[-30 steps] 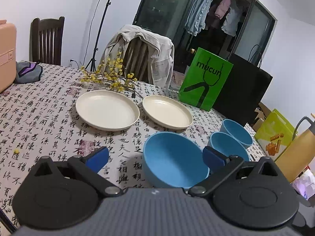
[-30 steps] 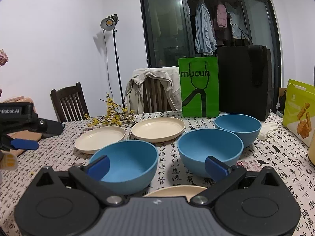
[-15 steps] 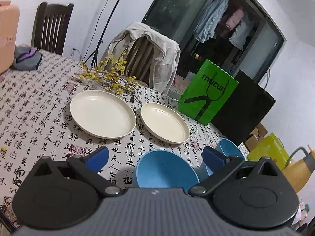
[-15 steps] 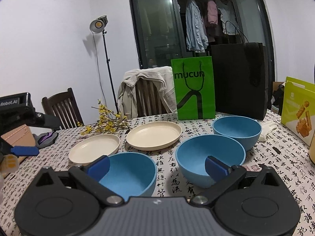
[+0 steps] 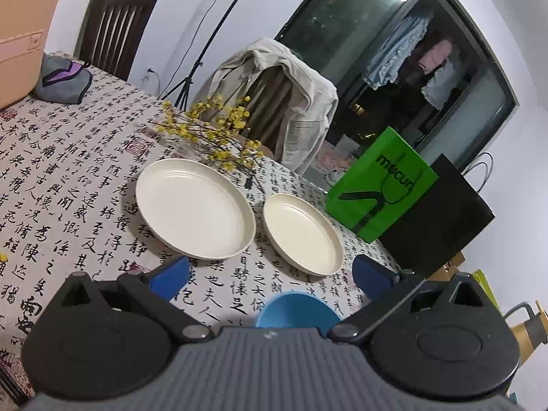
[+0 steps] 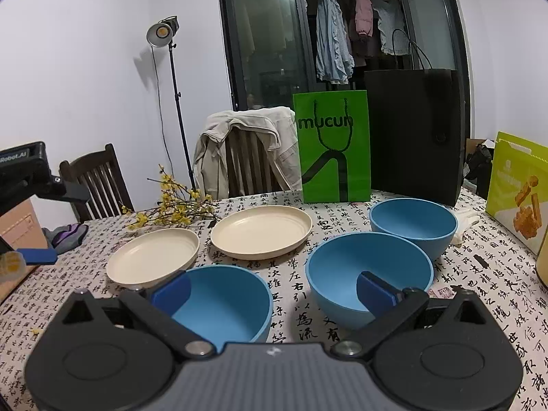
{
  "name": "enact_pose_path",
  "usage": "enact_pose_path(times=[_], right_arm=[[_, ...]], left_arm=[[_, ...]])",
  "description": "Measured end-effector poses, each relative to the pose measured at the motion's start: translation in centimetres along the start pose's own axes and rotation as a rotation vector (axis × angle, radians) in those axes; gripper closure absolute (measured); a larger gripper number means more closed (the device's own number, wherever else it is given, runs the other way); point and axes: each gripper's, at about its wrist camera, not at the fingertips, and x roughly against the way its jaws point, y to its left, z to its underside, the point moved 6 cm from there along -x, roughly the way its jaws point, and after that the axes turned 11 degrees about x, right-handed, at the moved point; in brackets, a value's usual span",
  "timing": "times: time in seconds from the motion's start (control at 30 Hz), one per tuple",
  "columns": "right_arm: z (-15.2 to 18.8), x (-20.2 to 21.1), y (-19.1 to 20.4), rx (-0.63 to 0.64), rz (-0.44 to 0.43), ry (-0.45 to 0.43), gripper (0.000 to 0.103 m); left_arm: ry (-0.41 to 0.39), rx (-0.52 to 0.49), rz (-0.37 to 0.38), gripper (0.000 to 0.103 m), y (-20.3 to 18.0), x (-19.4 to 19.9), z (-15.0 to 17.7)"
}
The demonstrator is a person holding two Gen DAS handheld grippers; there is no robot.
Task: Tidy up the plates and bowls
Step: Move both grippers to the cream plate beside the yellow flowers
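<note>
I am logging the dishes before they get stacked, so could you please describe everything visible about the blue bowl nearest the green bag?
The farthest blue bowl is round, deep and matte, plastic-looking, uniform blue inside and out. It stands upright and looks empty on the calligraphy-print tablecloth, in front of the black bag and right of the green bag. The middle blue bowl overlaps it in view; contact cannot be told. Neither gripper touches it.

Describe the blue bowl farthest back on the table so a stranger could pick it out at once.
Start at the tall black paper bag standing at the table's far edge. Directly in front of it sits a round blue bowl, empty and upright. Unlike the two other blue bowls, it is the farthest back, with white gloves beside it.
</note>
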Motion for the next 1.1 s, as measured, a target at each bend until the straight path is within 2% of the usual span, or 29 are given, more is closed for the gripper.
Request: enact_pose_path(times=[0.4, 0.63, 1.1], right_arm=[[0.1, -0.6, 0.1, -0.006, 0.020, 0.011, 0.000], [-0.2, -0.8, 0.2, 0.001, 0.025, 0.011, 0.000], [-2.7, -2.9, 2.1, 0.040, -0.007, 0.015, 0.000]], left_arm=[[0.031, -0.011, -0.048, 0.000, 1.0, -1.7, 0.1], [0.016, 0.006, -0.074, 0.000, 1.6, -1.9, -0.5], [0.002, 0.036, -0.121, 0.000, 2.9, -2.6, -2.0]])
